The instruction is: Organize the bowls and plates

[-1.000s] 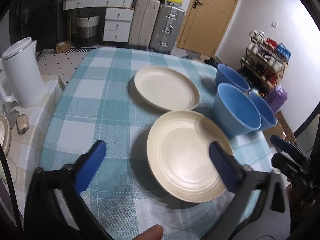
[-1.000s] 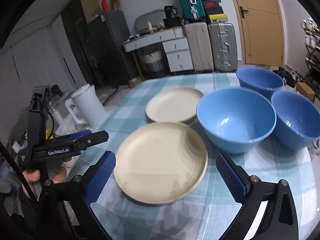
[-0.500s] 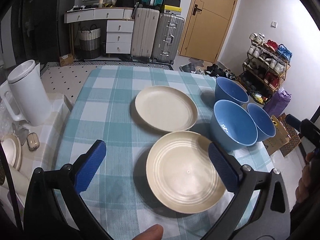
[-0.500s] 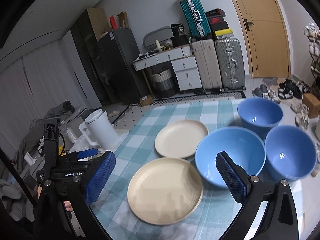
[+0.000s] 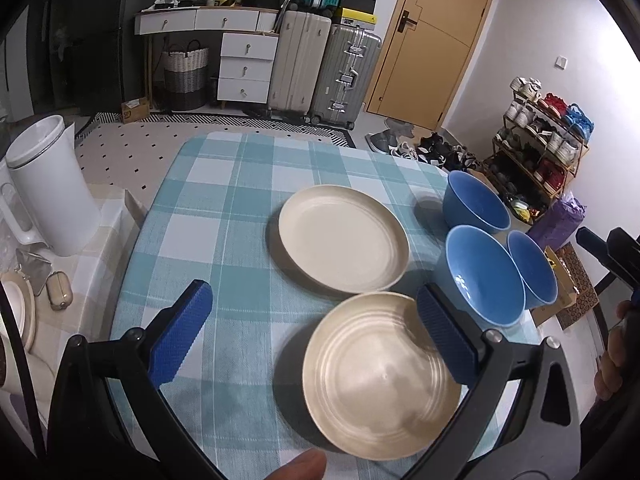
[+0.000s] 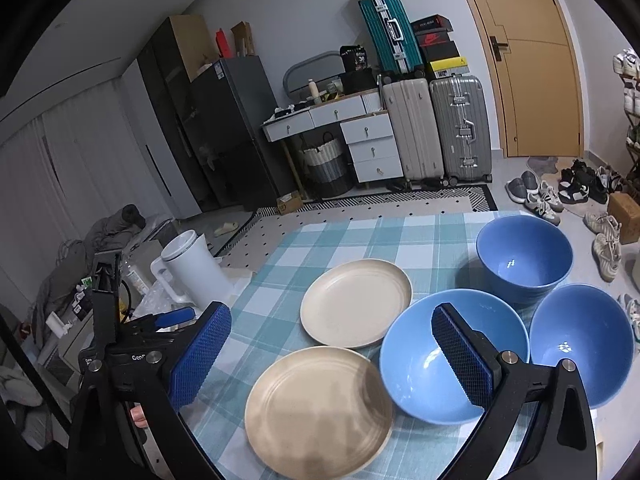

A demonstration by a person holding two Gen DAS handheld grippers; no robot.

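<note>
A table covered with a teal and white checked cloth (image 5: 224,216) carries two cream plates and three blue bowls. The near plate (image 5: 382,376) lies close to the table's near edge, and the far plate (image 5: 342,246) sits just behind it toward the middle; in the left wrist view their rims look touching or almost so, and I cannot tell which. The bowls cluster along the right edge: the near bowl (image 6: 452,350) stands just beside the near plate, the right bowl (image 6: 582,344) is beside it at the edge, and the far bowl (image 6: 524,258) stands behind them both. The left gripper (image 5: 316,332) hangs above the near edge with its blue-padded fingers (image 5: 180,334) spread wide, holding nothing, the near plate showing between them. The right gripper (image 6: 332,354) is likewise spread wide and empty, held above the near edge with the near plate and near bowl in its gap. A white kettle (image 5: 50,186) stands off the table's left edge on a lower surface.
</note>
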